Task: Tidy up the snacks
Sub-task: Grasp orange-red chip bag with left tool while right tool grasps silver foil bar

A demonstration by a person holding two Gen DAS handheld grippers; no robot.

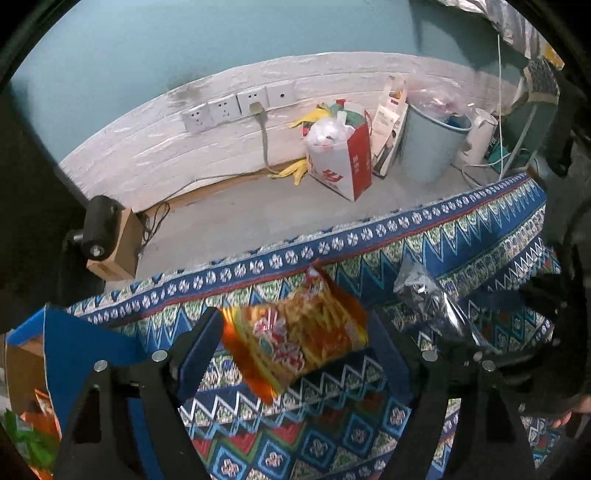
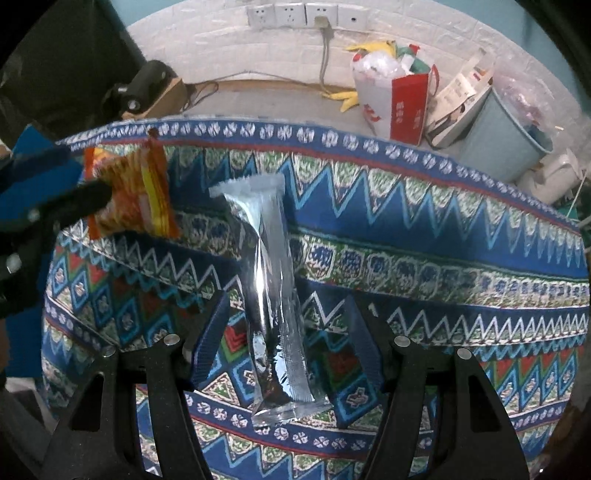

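Left gripper (image 1: 295, 343) jaws stand wide with the orange snack packet (image 1: 295, 336) between them; I cannot confirm contact. Right gripper (image 2: 284, 347) jaws stand wide either side of the silver snack packet (image 2: 271, 295), which lies on the patterned tablecloth (image 2: 443, 258). Beyond the cloth I see a white brick wall (image 1: 147, 147) with wall sockets (image 1: 236, 107).

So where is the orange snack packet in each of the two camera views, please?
Left wrist view: the orange snack packet sits low in the centre, between the left tongs' open fingers.
Right wrist view: it is at the upper left, beside the long silver foil packet.
Shared landmark: the row of white wall sockets.
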